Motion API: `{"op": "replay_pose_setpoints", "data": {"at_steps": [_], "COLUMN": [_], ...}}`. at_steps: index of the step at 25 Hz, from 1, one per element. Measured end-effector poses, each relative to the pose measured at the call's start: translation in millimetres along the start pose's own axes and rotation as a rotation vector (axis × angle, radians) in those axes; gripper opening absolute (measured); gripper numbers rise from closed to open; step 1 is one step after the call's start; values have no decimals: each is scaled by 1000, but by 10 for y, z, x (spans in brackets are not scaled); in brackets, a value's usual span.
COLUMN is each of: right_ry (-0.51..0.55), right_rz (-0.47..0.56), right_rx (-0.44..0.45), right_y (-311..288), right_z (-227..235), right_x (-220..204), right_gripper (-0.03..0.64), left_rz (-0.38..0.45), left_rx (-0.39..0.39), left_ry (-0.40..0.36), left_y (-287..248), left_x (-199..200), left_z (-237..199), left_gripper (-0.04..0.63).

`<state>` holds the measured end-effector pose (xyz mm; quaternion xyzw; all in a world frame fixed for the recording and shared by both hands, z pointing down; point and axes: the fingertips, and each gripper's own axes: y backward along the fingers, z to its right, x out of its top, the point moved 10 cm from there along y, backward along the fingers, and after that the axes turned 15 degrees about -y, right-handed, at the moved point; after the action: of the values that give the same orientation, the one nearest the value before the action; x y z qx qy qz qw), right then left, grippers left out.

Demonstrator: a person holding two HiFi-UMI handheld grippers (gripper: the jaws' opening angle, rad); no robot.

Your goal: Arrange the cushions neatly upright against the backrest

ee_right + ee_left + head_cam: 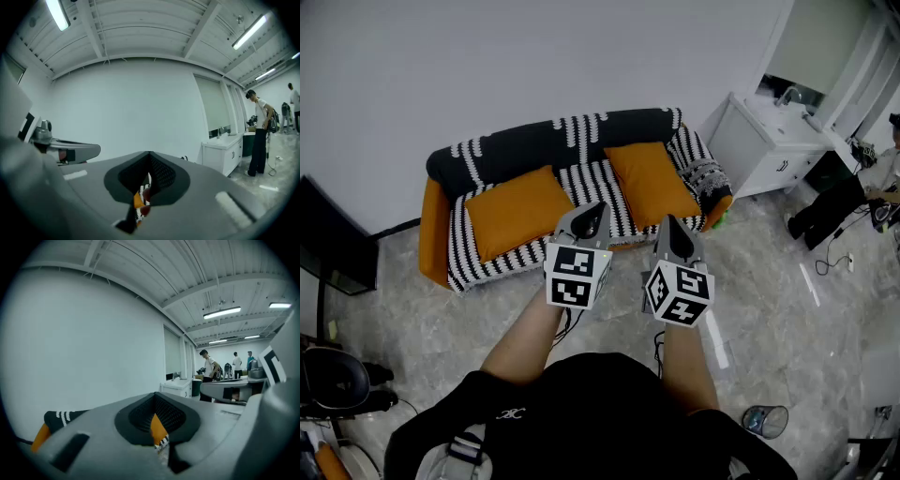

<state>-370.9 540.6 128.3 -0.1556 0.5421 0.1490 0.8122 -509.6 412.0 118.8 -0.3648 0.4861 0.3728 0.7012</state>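
1. The left tool (pixel 589 216) and the right tool (pixel 673 230) are both pressed together and pinch nothing. They are held side by side in front of the sofa (pixel 434 230).
2. The orange left cushion (pixel 517 208) and the orange right cushion (pixel 652 183) lean on the backrest (pixel 544 141), apart from each other.
3. A white cabinet (pixel 750 150) stands near the sofa's right end.

Bright even light, ceiling tubes (pixel 221 312) glaring, fisheye edges dark, foreground perhaps soft.
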Motion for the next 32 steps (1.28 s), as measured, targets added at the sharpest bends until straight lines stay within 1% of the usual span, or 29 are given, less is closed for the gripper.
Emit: {"op": "replay_pose_setpoints", "data": {"at_steps": [4,8,17,20,22,25,27,32], "right_ry": [-27,-19,-18,-24,-33,-44,-55,-71], "right_rz": [6,6,-33,-42,-49,-54,-57,-68], "right_rx": [34,44,79,97,99,87,80,74], "right_y": [-56,-66,-112,-112,-132,-170,-208,-358], "right_z": [135,283,654,793,894,1024,1082,1172], "right_x": [12,40,106,103,94,104,127,119], "right_gripper": [5,5,5,5,5,5,5,5], "left_rz": [0,-19,-33,-35,-40,-57,-62,-68], "left_rx": [2,25,45,25,6,10,17,16], "left_ry": [-6,-11,10,41,63,41,38,63], "left_y": [-153,-289,-575,-671,-745,-855,-920,-1052], "left_x": [33,45,113,103,88,87,94,50], "left_z": [94,205,520,656,726,787,784,716], "left_gripper": [9,9,9,9,9,9,9,9]}}
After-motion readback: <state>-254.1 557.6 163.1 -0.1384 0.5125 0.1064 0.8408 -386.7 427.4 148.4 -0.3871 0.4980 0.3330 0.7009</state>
